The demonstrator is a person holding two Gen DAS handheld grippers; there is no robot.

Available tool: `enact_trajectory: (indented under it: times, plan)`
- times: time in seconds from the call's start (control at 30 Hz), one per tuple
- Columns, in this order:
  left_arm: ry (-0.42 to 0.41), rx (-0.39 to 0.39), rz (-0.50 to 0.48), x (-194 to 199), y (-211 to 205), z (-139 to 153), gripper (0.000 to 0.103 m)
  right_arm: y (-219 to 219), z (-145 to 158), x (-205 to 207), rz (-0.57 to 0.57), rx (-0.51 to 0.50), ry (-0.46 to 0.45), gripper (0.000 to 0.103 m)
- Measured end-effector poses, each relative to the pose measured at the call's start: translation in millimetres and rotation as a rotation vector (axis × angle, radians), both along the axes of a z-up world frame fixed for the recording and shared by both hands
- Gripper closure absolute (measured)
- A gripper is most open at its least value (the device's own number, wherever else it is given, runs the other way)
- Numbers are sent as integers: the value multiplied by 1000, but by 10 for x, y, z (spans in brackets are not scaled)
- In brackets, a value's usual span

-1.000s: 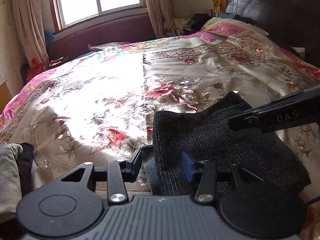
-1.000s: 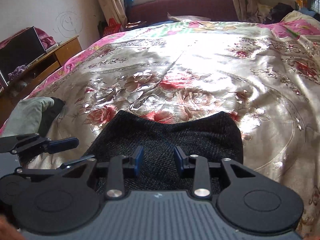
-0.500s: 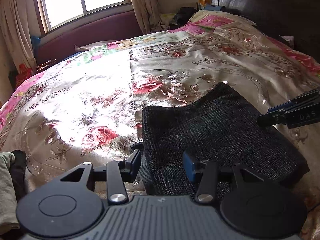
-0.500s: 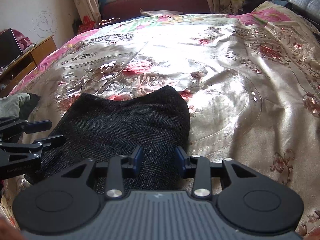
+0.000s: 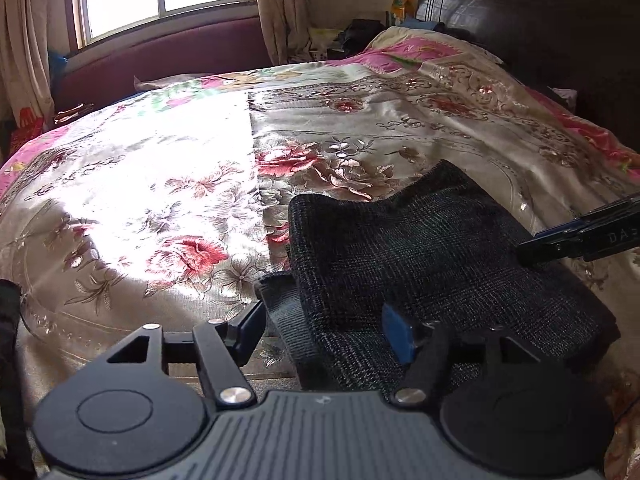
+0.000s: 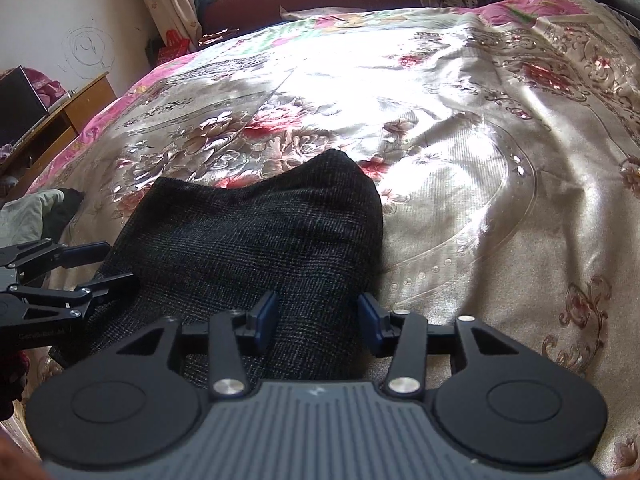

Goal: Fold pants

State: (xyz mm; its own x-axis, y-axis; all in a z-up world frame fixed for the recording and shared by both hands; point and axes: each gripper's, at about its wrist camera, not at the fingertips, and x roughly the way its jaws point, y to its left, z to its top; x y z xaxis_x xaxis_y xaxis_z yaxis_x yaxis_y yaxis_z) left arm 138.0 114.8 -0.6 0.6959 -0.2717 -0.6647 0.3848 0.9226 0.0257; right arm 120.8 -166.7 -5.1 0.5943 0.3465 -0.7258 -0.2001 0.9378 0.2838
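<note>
Pants [image 5: 432, 256] folded on bed btwn both tools [image 5: 324, 332] [image 6: 318, 318], jaws open, gripping nothing.

Dark, charcoal-flecked pants [image 5: 436, 264] lie folded into a thick, compact bundle on my floral bedspread [image 5: 168, 184], far edge dipping in the middle.

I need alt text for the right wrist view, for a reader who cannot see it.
Dark folded pants lie on a floral bedspread, with the open right claw straddling their near right edge. The left claw, also open, reaches in from the left.
</note>
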Motion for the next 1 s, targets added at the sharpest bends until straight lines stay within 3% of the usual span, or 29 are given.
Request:
enact_trajectory:
  times: [0.3, 0.53, 0.67, 0.8, 0.87, 1.0]
  plan:
    - [28, -77, -6, 12, 167, -6, 21, -270, -136, -14, -17, 206, 76, 52]
    - [139, -194, -26, 62, 297, -92, 20, -430, -208, 34, 11, 313, 103, 49]
    - [221, -302, 2, 159, 403, -207, 13, -499, -283, 112, 39, 360, 124, 46]
    - [229, -298, -47, 211, 320, -241, 9, -556, -395, 167, 63, 396, 155, 46]
    - [237, -287, -65, 250, 233, -281, 0, -541, -450, 221, 59, 447, 171, 46]
    - [215, -261, -75, 286, 99, -307, 0, -368, -540, 333, 45, 482, 168, 40]
